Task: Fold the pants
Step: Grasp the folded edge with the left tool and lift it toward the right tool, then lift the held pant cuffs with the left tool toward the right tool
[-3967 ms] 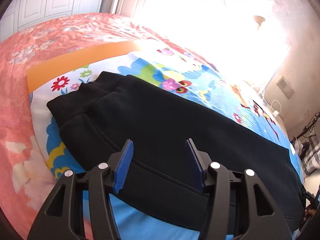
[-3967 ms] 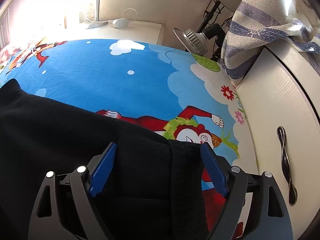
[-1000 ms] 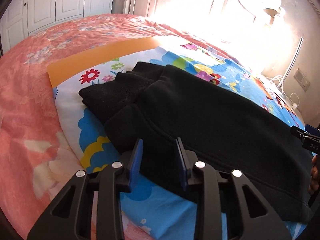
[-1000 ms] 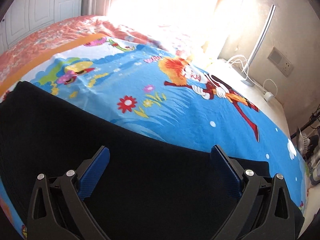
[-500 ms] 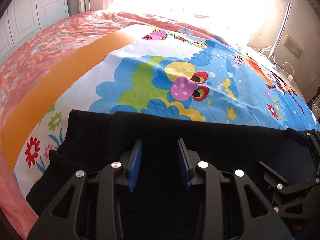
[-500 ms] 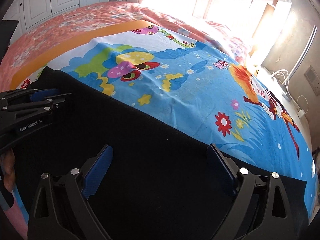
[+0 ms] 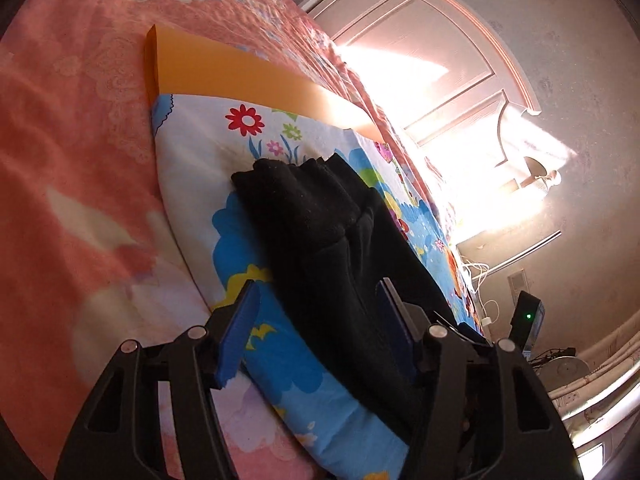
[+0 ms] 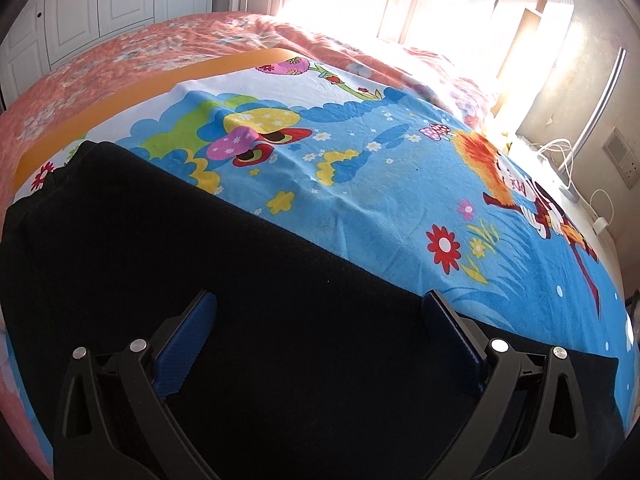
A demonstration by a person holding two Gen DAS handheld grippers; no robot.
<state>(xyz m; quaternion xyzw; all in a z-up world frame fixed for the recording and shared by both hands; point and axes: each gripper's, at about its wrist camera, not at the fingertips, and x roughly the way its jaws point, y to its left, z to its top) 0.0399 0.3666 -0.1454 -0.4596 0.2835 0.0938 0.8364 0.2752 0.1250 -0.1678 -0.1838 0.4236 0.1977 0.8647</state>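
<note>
Black pants (image 7: 332, 252) lie lengthwise on a cartoon-print sheet (image 7: 192, 160) on the bed, their bunched end pointing away in the left wrist view. My left gripper (image 7: 316, 312) is open and tilted; the pants' near edge runs between its blue pads. In the right wrist view the pants (image 8: 248, 300) spread flat across the lower half. My right gripper (image 8: 320, 320) is wide open just above the black fabric, gripping nothing.
An orange strip (image 7: 224, 72) borders the sheet, on a pink floral bedspread (image 7: 72, 160). A white headboard (image 7: 440, 52), sunlit, stands behind. A wall socket with cables (image 8: 616, 156) is at the right. White wardrobe doors (image 8: 100, 4) stand at back left.
My left gripper has opened wider and swung back and to the side, now looking along the pants' length. My right gripper stays open over the fabric, shifted slightly.
</note>
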